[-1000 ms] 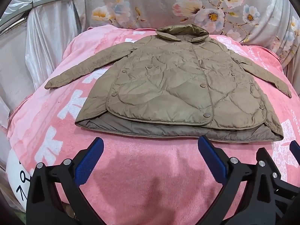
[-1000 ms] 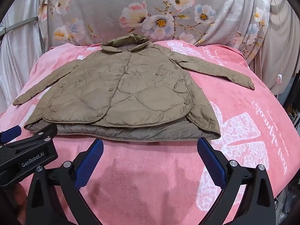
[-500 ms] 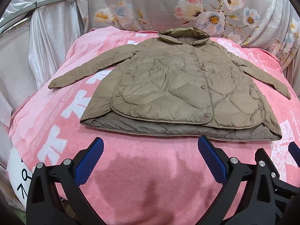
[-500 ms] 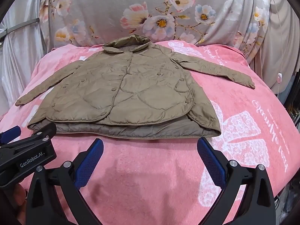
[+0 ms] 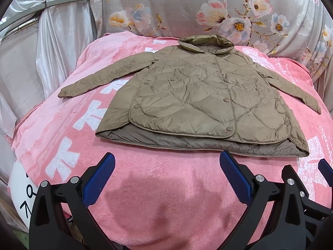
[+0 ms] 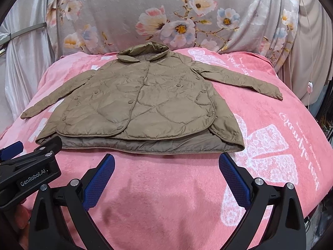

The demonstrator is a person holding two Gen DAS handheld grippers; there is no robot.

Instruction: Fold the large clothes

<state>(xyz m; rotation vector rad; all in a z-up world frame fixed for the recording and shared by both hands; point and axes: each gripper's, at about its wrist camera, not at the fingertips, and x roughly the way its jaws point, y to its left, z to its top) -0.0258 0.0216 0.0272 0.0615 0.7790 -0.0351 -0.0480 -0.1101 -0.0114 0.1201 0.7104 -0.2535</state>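
A tan quilted jacket [image 5: 199, 100] [image 6: 141, 104] lies flat and buttoned on the pink blanket [image 5: 162, 191] [image 6: 166, 187], collar at the far end, both sleeves spread out to the sides. My left gripper [image 5: 166, 175] hangs open above the blanket just short of the jacket's hem, nothing between its blue pads [image 5: 100, 179]. My right gripper [image 6: 166, 175] is open too, equally short of the hem, a little to the right. The left gripper's body [image 6: 29, 173] shows at the left edge of the right wrist view.
A grey flowered cloth [image 5: 208, 10] [image 6: 166, 16] hangs behind the bed. Shiny silver drapes [image 5: 41, 41] stand at the left. A cord with a white switch [image 6: 310, 86] hangs at the right. The blanket drops off at both sides and at the near edge.
Both grippers have pulled back slightly from the jacket and the left view has shifted a little leftward. The jacket has not moved and both grippers stay open.
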